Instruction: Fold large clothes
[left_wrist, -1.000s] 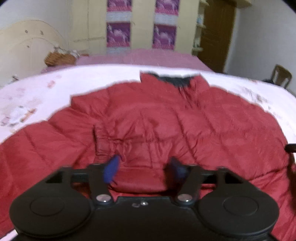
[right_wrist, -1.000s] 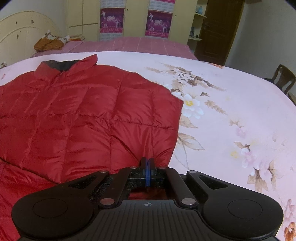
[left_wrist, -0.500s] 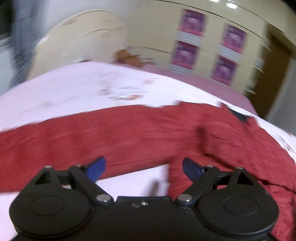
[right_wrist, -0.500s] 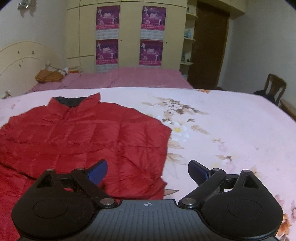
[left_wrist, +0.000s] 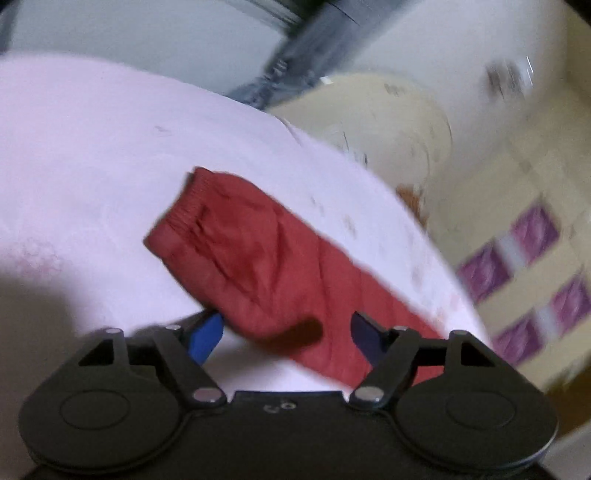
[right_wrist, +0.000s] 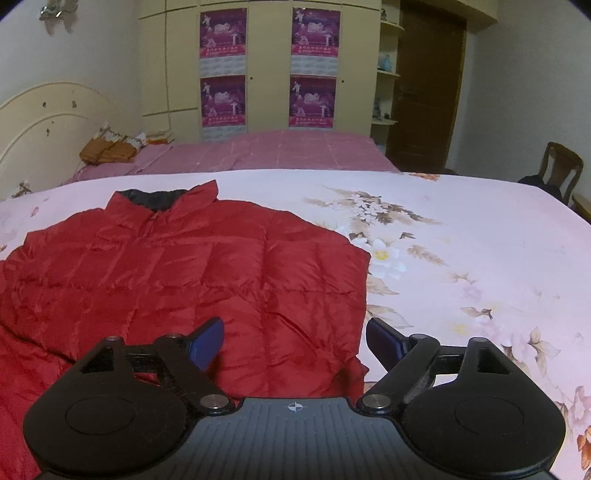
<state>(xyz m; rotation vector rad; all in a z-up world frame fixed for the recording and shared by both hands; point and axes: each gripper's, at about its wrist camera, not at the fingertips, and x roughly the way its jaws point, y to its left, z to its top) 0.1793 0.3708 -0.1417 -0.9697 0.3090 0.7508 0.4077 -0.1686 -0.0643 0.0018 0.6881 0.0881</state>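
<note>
A red quilted down jacket (right_wrist: 184, 280) with a dark collar lies on the floral pink bedsheet (right_wrist: 461, 240); its right side is folded over the body. My right gripper (right_wrist: 295, 341) is open and empty, just above the jacket's lower right edge. In the left wrist view the jacket's left sleeve (left_wrist: 266, 266) stretches out flat on the sheet, with its elastic cuff (left_wrist: 177, 218) at the far end. My left gripper (left_wrist: 286, 334) is open and empty, over the sleeve's near part. That view is tilted and blurred.
A second bed with a pink cover (right_wrist: 280, 155) stands behind, with a cream headboard (right_wrist: 44, 125) to the left. A wardrobe with purple posters (right_wrist: 269, 66), a brown door (right_wrist: 424, 92) and a wooden chair (right_wrist: 559, 168) line the back and right.
Both grippers have opened; the right one let go of the jacket's edge and pulled back. The left gripper has swung left from the jacket's body to the outstretched sleeve.
</note>
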